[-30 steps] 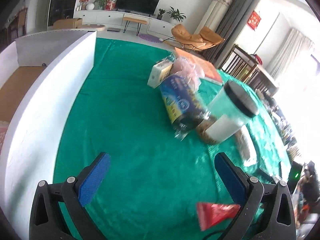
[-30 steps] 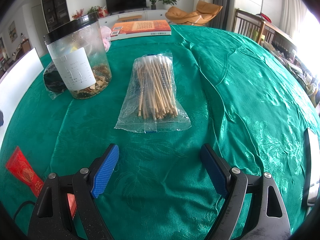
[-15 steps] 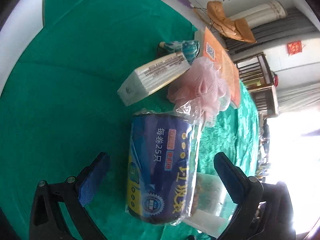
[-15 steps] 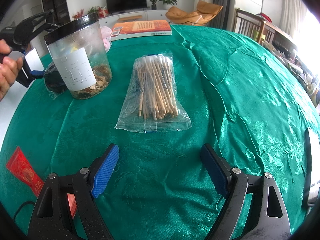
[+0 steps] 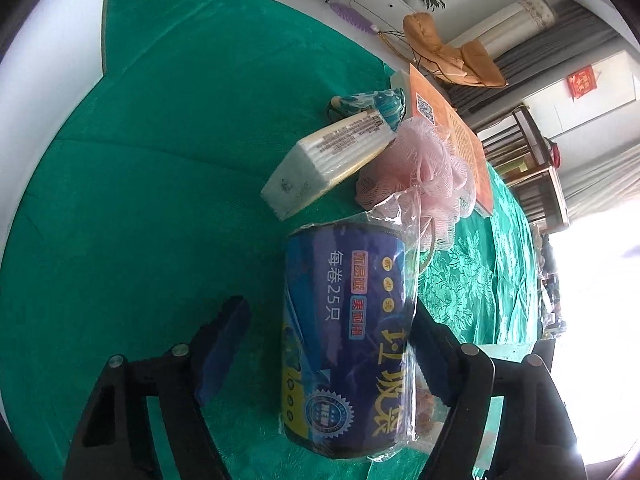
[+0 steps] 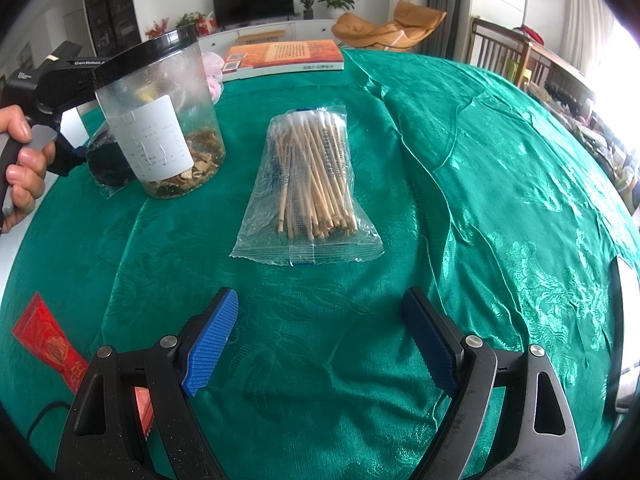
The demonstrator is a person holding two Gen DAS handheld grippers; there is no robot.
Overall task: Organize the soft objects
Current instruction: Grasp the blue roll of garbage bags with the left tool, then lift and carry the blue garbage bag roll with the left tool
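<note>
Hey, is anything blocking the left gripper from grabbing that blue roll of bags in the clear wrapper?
Nothing visible is. The blue roll of bags in its clear wrapper already lies between the open fingers of the left gripper. The clear plastic jar with the black lid stands close on its right side, and the pink mesh bath pouf sits just beyond.

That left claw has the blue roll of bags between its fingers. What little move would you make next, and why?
Probably close the left gripper on the blue roll of bags. The roll already lies between the open fingers: one pad stands clear of its side, the other sits close against its plastic wrap. The right gripper hovers open, short of the cotton swab packet.
</note>
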